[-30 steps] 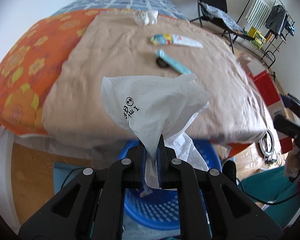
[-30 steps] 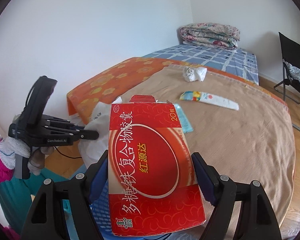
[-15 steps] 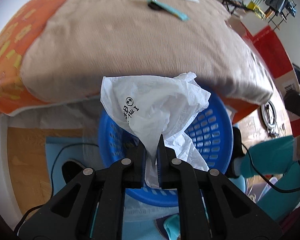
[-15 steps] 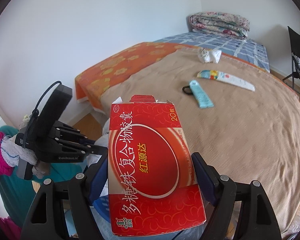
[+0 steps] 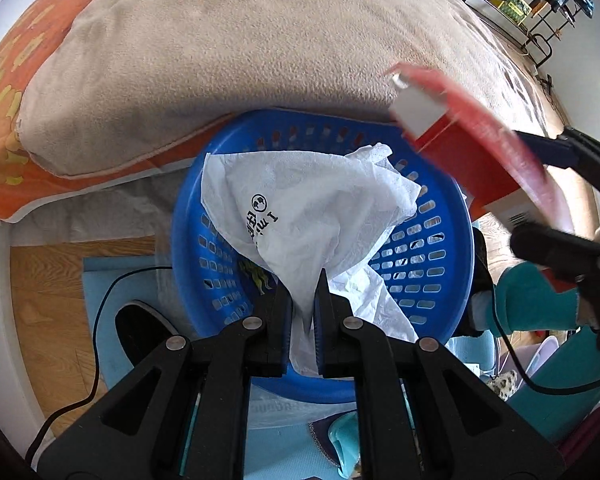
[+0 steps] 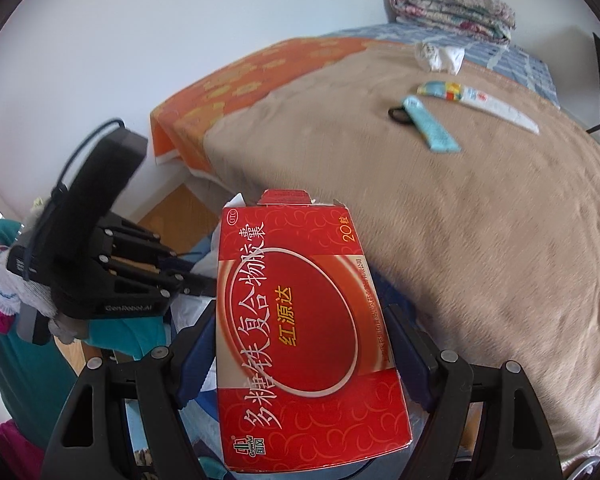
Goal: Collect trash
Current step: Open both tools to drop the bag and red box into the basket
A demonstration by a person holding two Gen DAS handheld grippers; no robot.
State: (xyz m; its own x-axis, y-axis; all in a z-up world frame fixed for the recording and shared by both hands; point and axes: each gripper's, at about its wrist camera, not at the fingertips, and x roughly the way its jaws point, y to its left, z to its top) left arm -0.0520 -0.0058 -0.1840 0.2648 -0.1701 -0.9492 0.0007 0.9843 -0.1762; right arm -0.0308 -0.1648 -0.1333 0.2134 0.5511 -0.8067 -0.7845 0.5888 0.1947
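Observation:
My left gripper (image 5: 303, 280) is shut on a crumpled white plastic bag (image 5: 308, 208) and holds it right over the blue perforated basket (image 5: 432, 256) on the floor beside the bed. My right gripper (image 6: 300, 320) is shut on a red medicine box (image 6: 300, 320), its sides between the blue pads. In the left wrist view the red box (image 5: 472, 148) hangs blurred over the basket's far right rim. The left gripper shows at the left of the right wrist view (image 6: 188, 280). The basket is mostly hidden behind the box there.
A tan blanket (image 6: 480, 220) covers the bed. On it lie a teal tube (image 6: 430, 130), a white and coloured tube (image 6: 476, 102) and a crumpled white wrapper (image 6: 440, 54). Folded quilts (image 6: 452, 10) sit at the far end. A black cable (image 5: 100, 304) runs on the floor.
My left gripper tilted down and brought the white bag from above the bed edge to over the blue basket. My right gripper moved the red box toward the basket.

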